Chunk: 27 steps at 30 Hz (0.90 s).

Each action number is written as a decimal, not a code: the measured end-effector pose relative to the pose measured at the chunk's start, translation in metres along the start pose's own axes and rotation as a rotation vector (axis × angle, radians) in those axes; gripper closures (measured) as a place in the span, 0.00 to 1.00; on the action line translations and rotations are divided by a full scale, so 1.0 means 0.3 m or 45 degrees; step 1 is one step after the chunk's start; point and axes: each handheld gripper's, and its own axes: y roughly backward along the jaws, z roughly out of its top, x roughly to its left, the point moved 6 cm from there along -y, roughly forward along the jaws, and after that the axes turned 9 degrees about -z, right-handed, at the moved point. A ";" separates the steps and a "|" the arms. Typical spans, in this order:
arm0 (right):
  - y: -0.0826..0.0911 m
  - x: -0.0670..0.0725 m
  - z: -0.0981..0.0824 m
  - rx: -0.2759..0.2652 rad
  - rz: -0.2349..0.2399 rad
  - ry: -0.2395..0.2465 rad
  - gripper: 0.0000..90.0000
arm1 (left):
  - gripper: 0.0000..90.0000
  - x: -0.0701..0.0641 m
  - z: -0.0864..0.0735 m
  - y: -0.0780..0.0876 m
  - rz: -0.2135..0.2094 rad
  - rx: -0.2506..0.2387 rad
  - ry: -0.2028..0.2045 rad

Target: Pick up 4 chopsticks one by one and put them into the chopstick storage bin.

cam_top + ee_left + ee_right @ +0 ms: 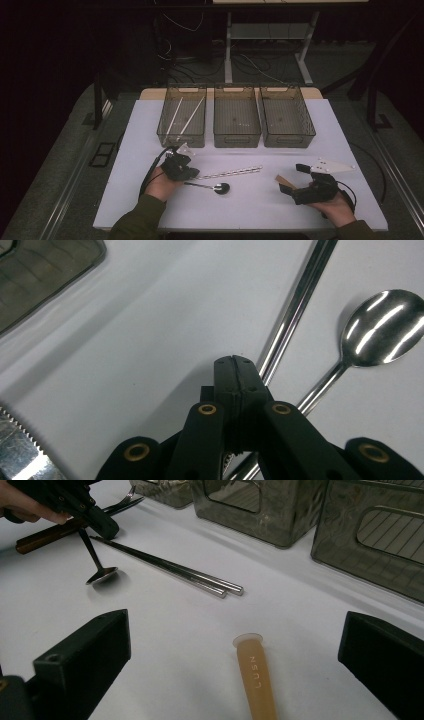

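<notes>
The left tool [192, 172] clamps the spoon [212, 187] beside the chopsticks [230, 173]; the right tool [235, 650] gapes wide over bare table [250, 205].

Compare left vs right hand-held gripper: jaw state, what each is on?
The left hand-held gripper has its jaws shut on the spoon handle, tilting it with the bowl at the table; the right hand-held gripper stands wide open, holding nothing. The left sits beside the steel chopsticks; the right frames a tan handle. Both are black and low over the white table.

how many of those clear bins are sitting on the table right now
3, in a row along the table's far edge: the left bin holds two pale sticks, the middle bin and the right bin look empty.
</notes>
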 end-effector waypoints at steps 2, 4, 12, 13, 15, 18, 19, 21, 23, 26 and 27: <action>0.000 0.001 0.000 0.001 0.002 0.001 0.01 | 1.00 -0.002 -0.001 0.001 -0.006 0.009 -0.013; -0.001 0.000 0.000 0.003 0.002 0.003 0.01 | 1.00 -0.006 -0.003 0.001 -0.006 0.007 -0.005; 0.000 0.001 -0.001 0.003 0.002 0.002 0.01 | 1.00 -0.018 -0.009 0.001 -0.031 0.014 0.010; 0.000 0.001 0.000 0.002 0.003 0.002 0.01 | 1.00 -0.019 -0.009 0.000 -0.033 0.008 0.010; -0.001 0.001 0.000 0.002 0.003 0.002 0.01 | 1.00 -0.025 -0.013 0.002 -0.044 0.011 0.010; -0.001 0.000 0.000 0.001 0.001 0.003 0.01 | 1.00 -0.035 -0.018 0.001 -0.057 0.006 0.004; -0.002 0.001 -0.001 0.003 0.001 0.003 0.01 | 1.00 -0.039 -0.018 0.000 -0.058 0.000 0.011; -0.001 0.001 -0.001 0.003 0.003 0.006 0.01 | 1.00 -0.044 -0.021 0.001 -0.062 0.011 0.002; -0.001 0.001 -0.001 0.003 0.002 0.005 0.01 | 1.00 -0.050 -0.023 0.001 -0.068 0.014 -0.005; -0.001 0.000 0.000 0.002 0.001 0.003 0.01 | 1.00 -0.061 -0.027 0.000 -0.080 0.018 -0.009; -0.001 0.000 0.000 0.001 0.000 0.002 0.01 | 1.00 -0.064 -0.029 0.001 -0.083 0.025 -0.011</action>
